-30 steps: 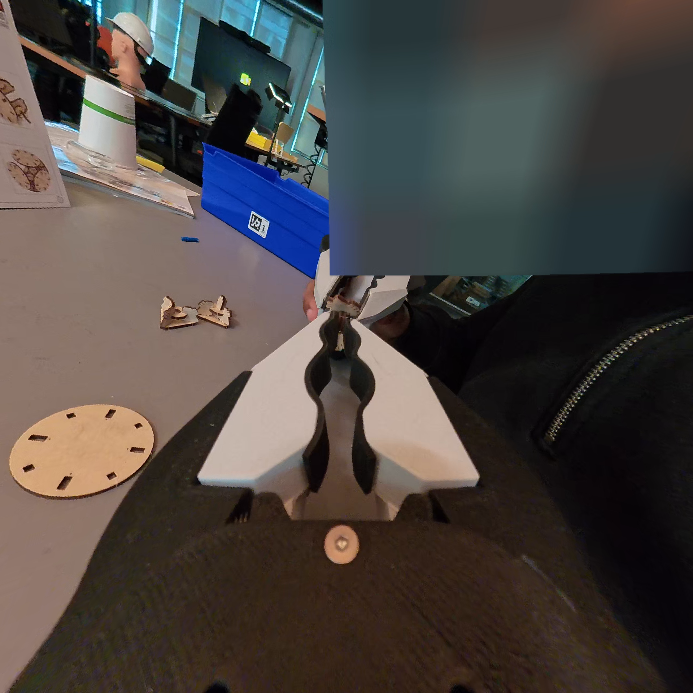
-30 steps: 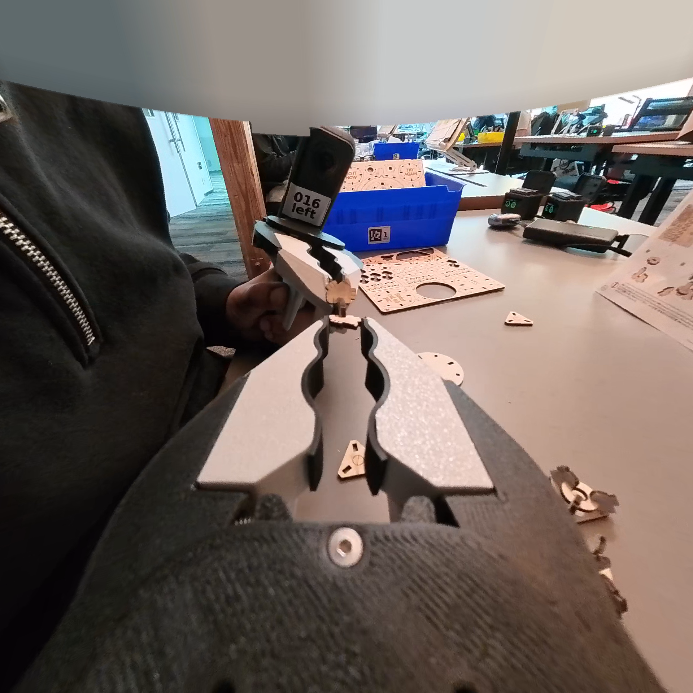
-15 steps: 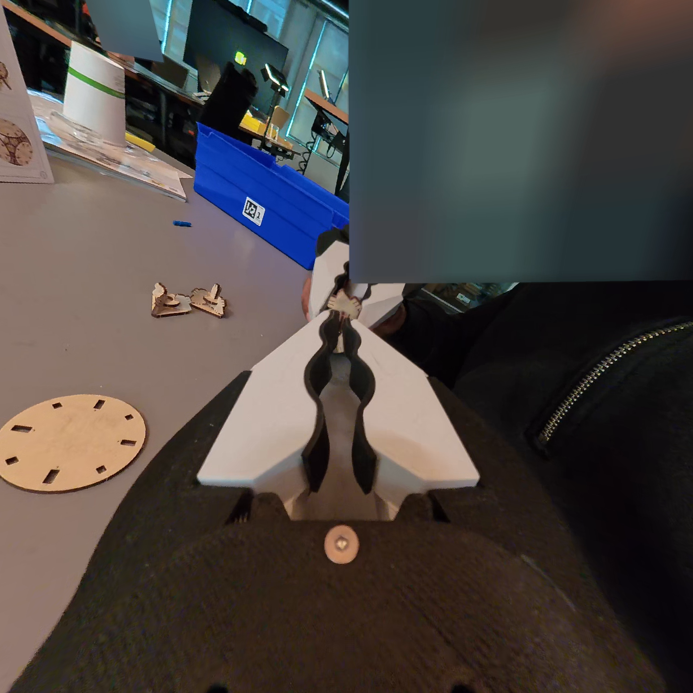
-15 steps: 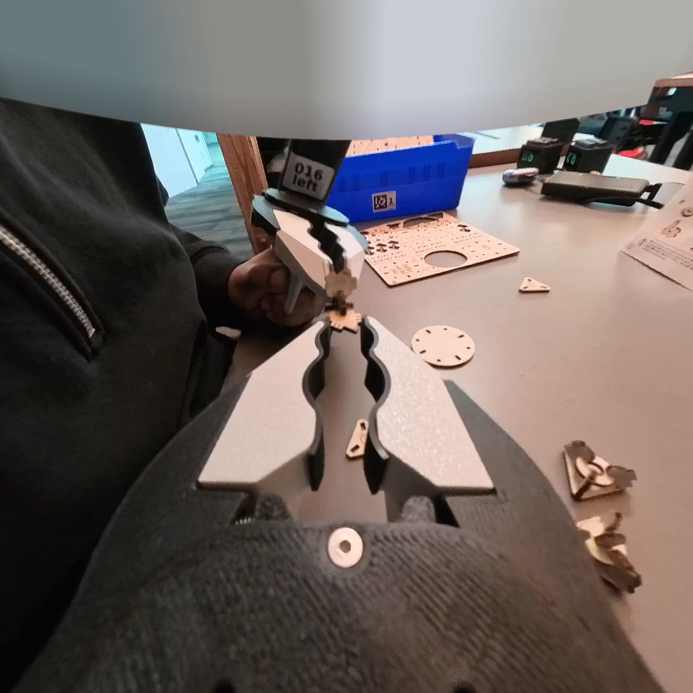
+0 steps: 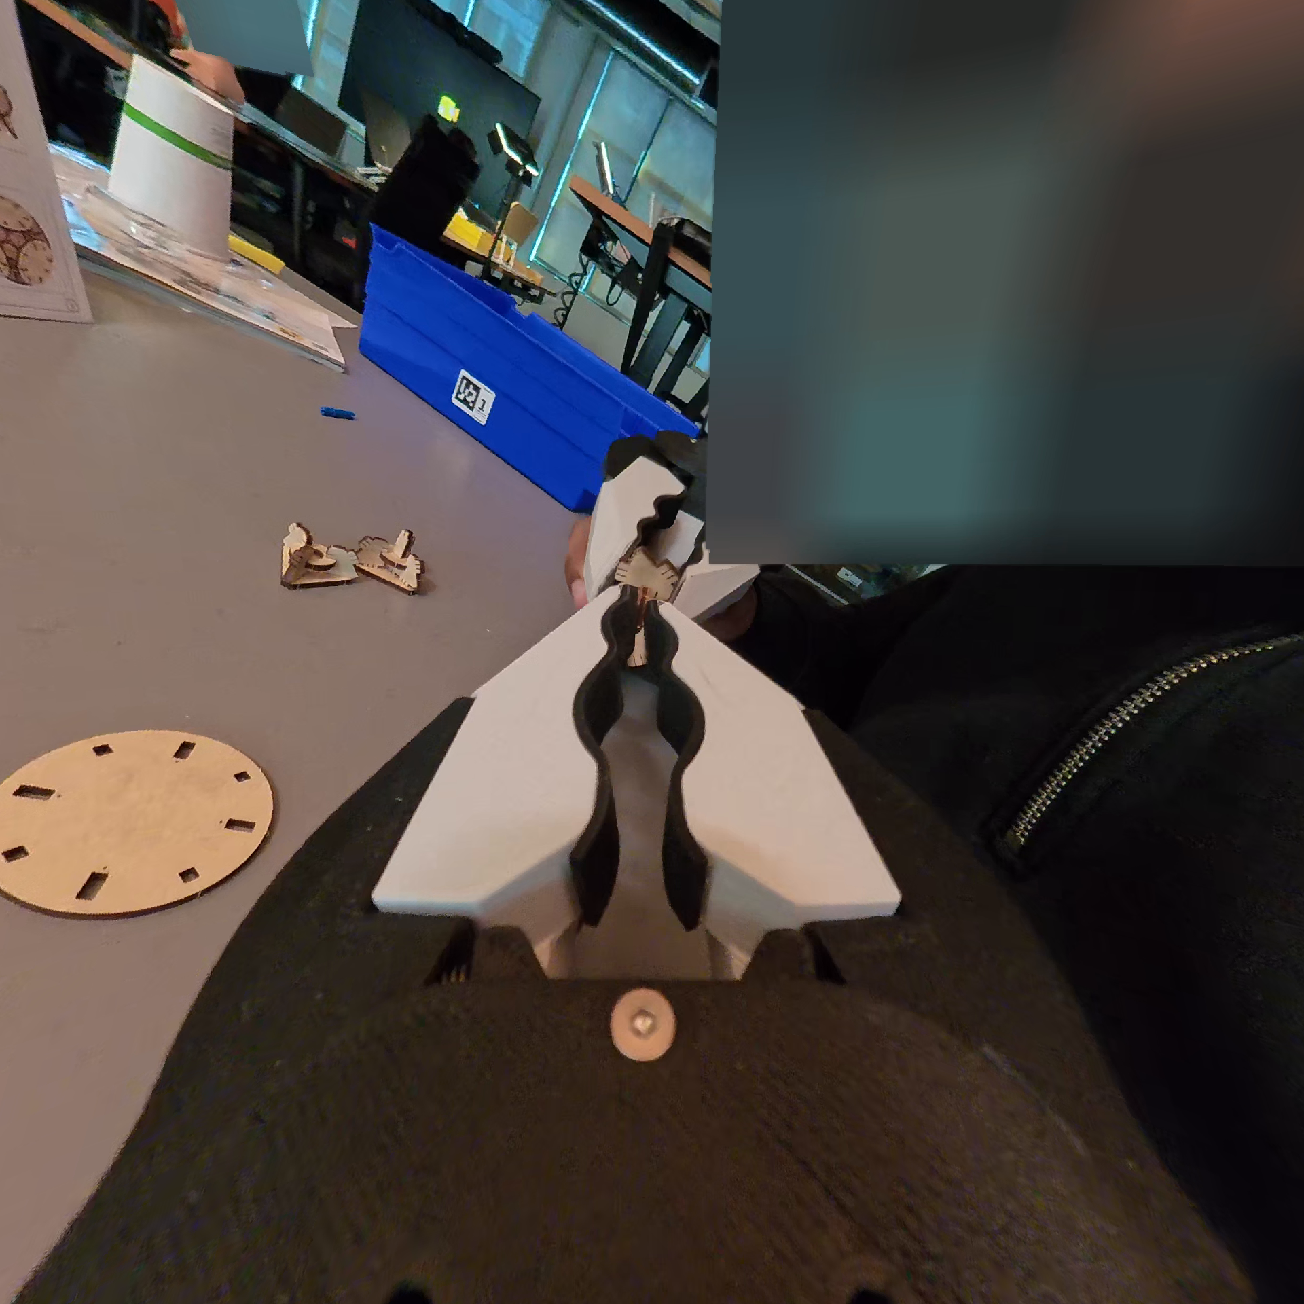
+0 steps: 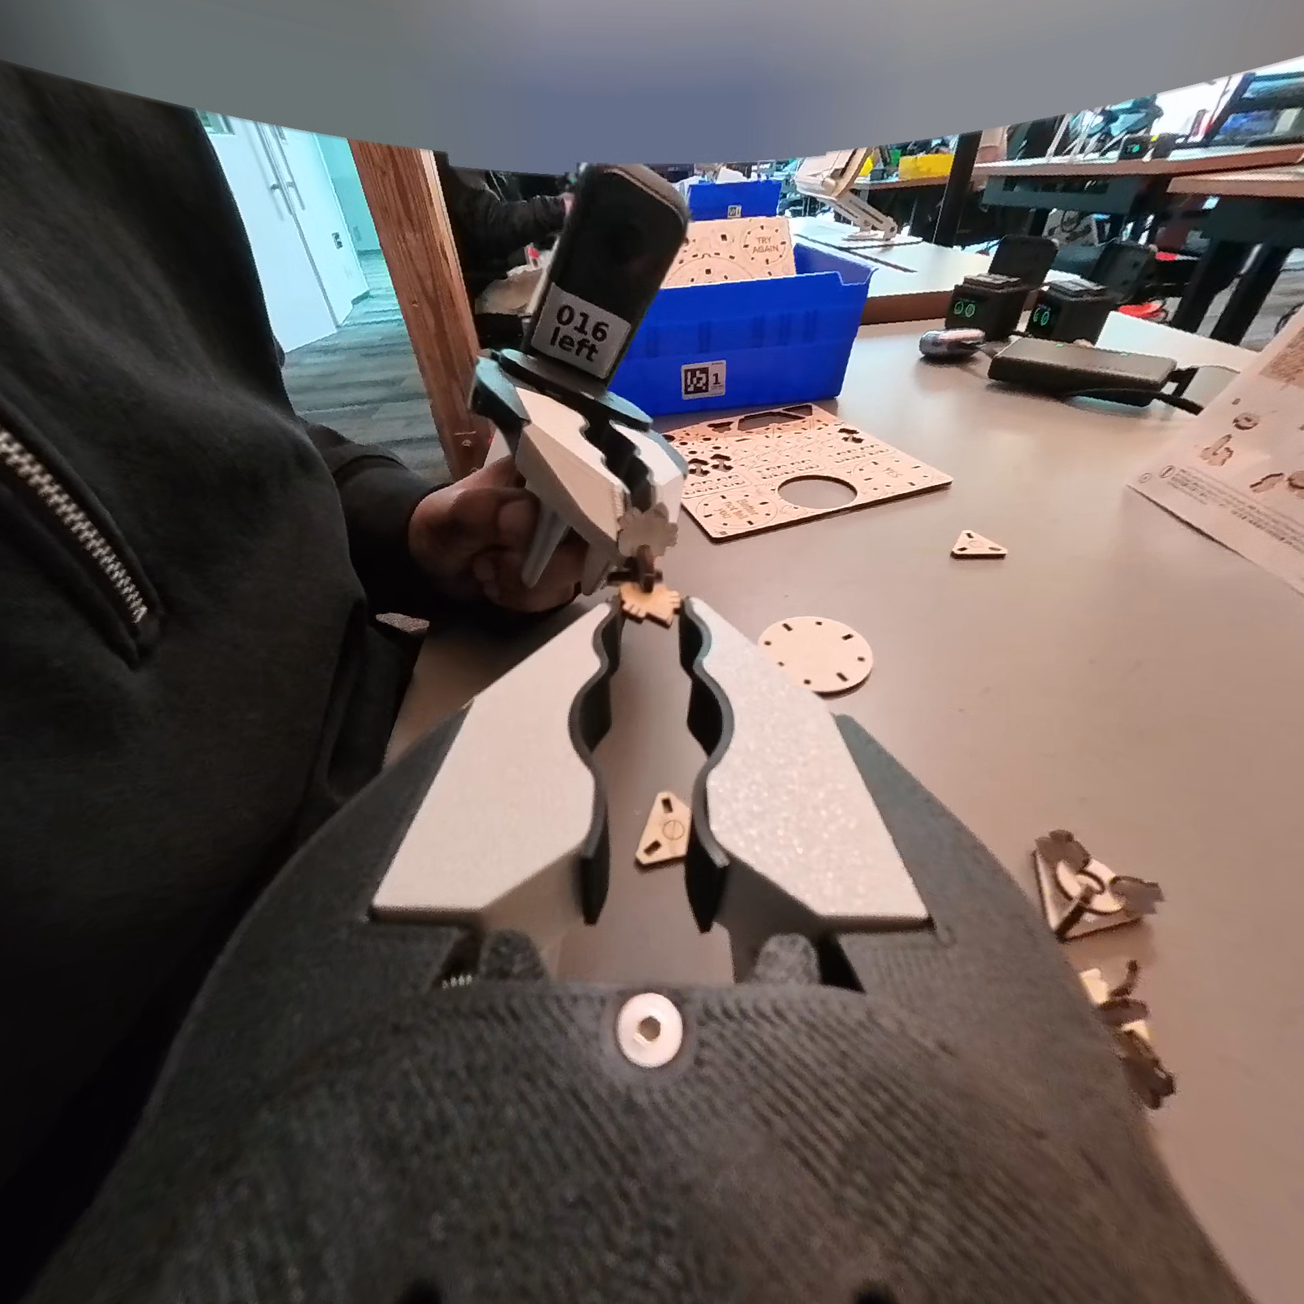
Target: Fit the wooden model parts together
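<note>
Above the table [image 6: 1058,705], both grippers' fingers pinch small wooden pieces; printed labels mark the blue bin [image 6: 741,331].

A: What's at the grippers?
B: Two small plywood bits, held mid-air near the tabletop edge. Left gripper [image 5: 638,612] pinches a thin lobed wooden piece [image 6: 646,529], edge-on. Right gripper [image 6: 649,621] clamps a flat toothed wooden piece [image 6: 650,603], roughly level.
A: Touching?
B: Yes, a short dark peg [image 6: 643,573] joins them.
</note>
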A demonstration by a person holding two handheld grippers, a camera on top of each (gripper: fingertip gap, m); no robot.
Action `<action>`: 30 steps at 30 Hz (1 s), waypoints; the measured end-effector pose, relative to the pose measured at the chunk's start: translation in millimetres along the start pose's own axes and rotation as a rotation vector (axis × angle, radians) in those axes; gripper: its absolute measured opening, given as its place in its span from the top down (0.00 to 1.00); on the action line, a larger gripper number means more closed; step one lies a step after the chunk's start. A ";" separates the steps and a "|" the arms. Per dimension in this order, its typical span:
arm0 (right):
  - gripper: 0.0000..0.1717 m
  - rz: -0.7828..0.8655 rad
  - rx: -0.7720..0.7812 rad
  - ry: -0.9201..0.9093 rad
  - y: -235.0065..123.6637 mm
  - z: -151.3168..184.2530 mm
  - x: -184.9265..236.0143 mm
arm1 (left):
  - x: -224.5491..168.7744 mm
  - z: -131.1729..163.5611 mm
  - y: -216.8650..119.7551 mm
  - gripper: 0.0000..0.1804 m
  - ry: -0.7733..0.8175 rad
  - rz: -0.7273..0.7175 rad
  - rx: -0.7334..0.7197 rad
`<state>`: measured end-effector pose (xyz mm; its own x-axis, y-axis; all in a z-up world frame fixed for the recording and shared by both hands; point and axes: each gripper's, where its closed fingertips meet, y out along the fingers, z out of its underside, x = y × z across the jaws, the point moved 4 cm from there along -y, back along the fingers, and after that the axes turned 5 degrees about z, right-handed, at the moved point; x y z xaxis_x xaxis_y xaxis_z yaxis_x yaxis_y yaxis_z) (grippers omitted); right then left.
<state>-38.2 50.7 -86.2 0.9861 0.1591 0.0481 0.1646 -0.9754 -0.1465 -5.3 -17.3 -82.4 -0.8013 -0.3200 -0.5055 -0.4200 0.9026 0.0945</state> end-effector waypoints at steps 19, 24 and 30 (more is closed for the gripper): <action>0.79 0.353 0.077 -0.606 3.9 7.9 -3.5 | 36.9 6.2 -2.1 0.99 -0.376 -0.032 -0.026; 0.80 0.392 0.117 -0.681 6.2 11.0 -4.9 | 37.8 7.4 -0.9 0.99 -0.443 -0.001 -0.034; 0.86 0.413 0.191 -0.796 12.0 19.4 -3.7 | 36.9 13.4 4.9 0.99 -0.478 0.003 0.012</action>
<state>-39.4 41.3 -107.3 0.6812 -0.0692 -0.7288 -0.2730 -0.9478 -0.1651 -31.2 -20.9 -112.1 -0.5155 -0.1516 -0.8434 -0.4111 0.9073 0.0882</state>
